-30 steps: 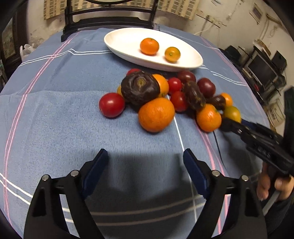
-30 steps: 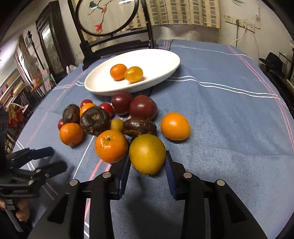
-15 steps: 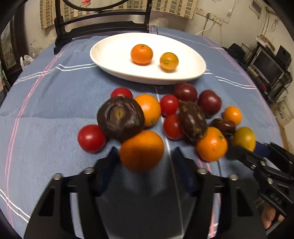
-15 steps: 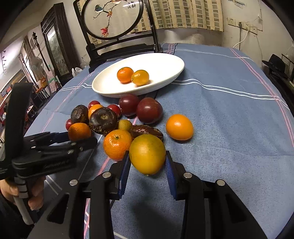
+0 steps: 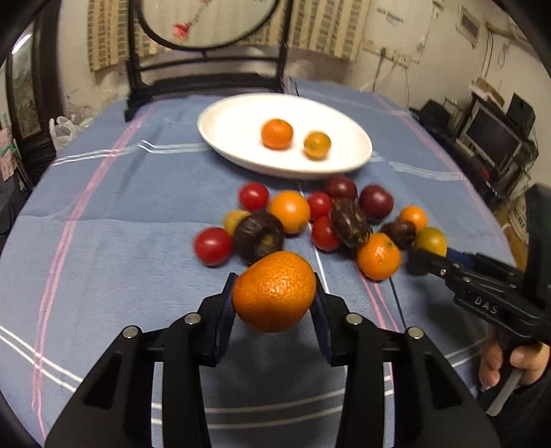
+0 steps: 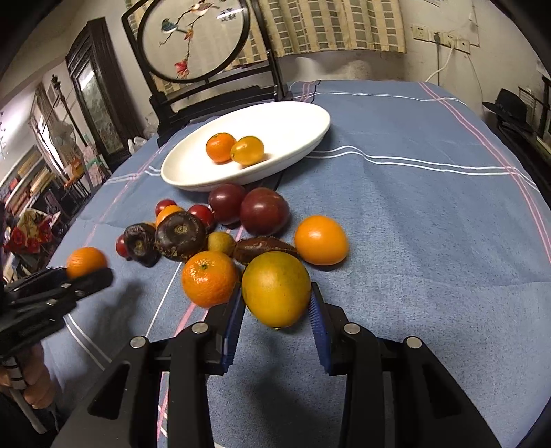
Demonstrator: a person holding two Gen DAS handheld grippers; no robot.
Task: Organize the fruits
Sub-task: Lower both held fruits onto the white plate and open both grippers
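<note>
Left wrist: orange (image 5: pixel 274 291) clamped between closing left tongs (image 5: pixel 274 303).

The blue tablecloth (image 6: pixel 430 213) lies bare to the right of the fruit heap (image 6: pixel 220 224), giving an open way to the white dish (image 6: pixel 303 138). The heap sits directly before the dish, blocking the straight path. Behind the dish, a dark chair (image 6: pixel 213 93) closes the far side.

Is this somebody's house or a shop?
Most likely a room in someone's home. A table under a blue cloth holds a white dish of fruit, a dark wooden chair stands behind it, a curtain hangs on the wall, and a screen sits to one side.
</note>
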